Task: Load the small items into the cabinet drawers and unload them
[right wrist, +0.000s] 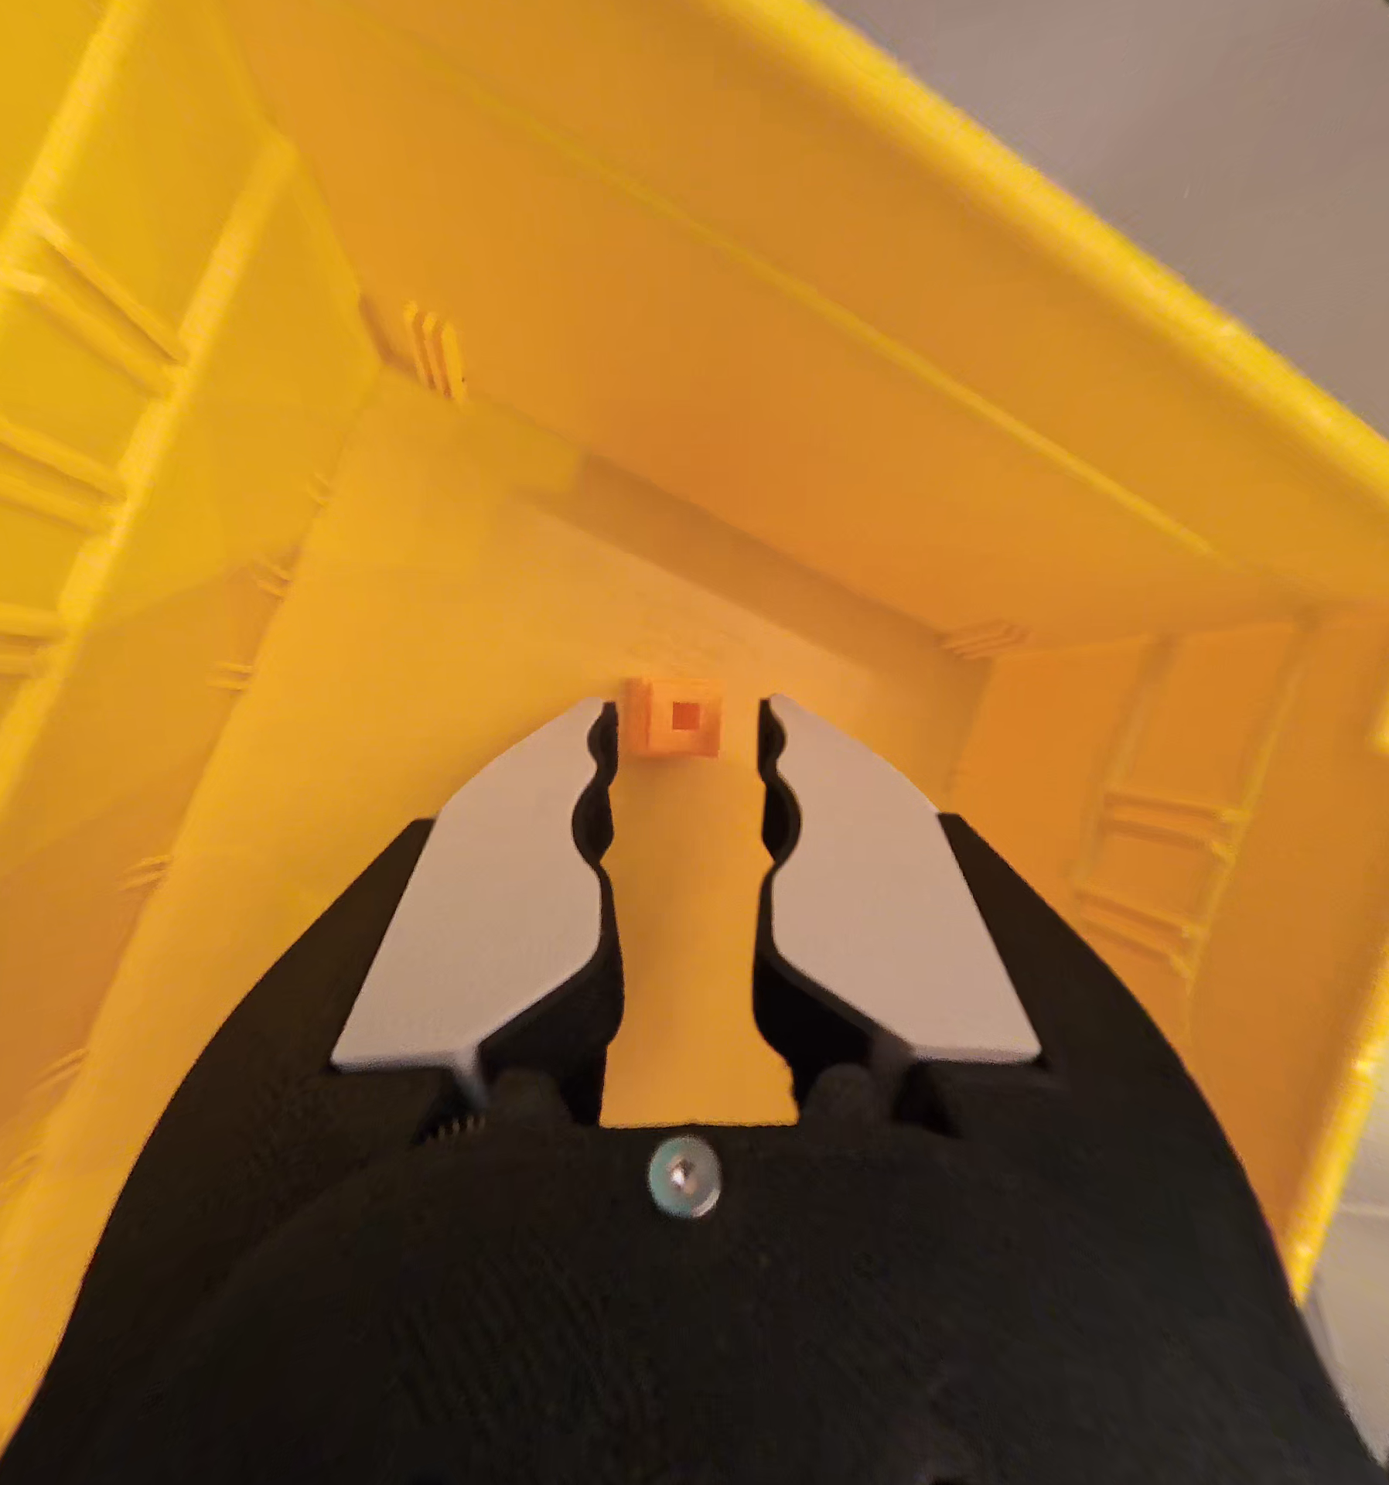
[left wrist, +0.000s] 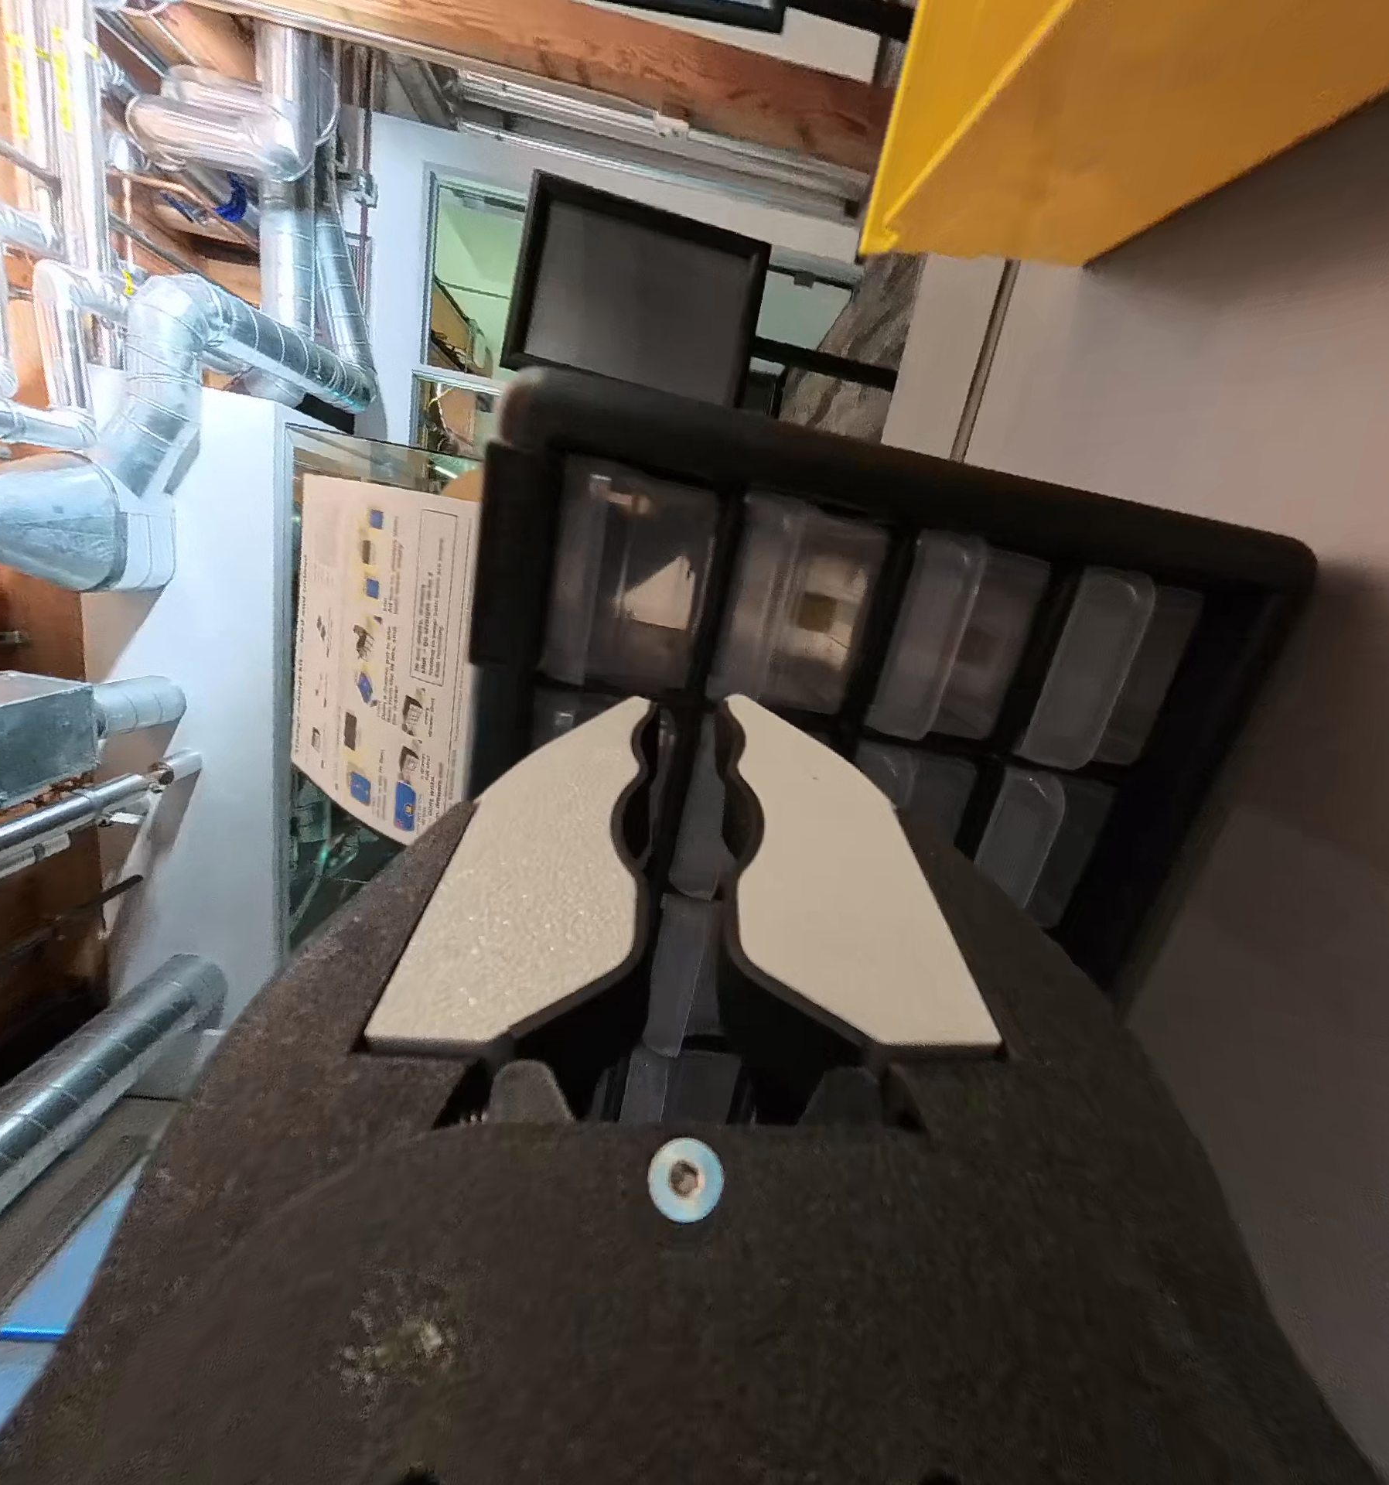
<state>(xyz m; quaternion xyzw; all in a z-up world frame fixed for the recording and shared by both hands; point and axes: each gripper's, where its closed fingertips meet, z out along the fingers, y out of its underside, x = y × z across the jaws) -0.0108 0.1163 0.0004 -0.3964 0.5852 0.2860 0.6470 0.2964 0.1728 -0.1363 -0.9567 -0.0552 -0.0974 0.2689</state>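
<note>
Lying between parted jaws: orange block [right wrist: 677, 717].

Yellow bin [right wrist: 755, 362] glossy smooth plastic; cabinet drawers [left wrist: 956, 635] frosted translucent plastic; ducts [left wrist: 217, 337] shiny metal.

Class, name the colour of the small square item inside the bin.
Orange small square item; right wrist view shows it best.

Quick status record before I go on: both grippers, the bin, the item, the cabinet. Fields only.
left gripper: nearly shut on a clear drawer's handle, it seems
cabinet: black frame, clear drawers, lies sideways in the left wrist view
right gripper: open, inside the yellow bin
yellow bin: one item visible inside
orange block: small, on the bin floor, between the fingertips, nearer the left one, not gripped
</note>
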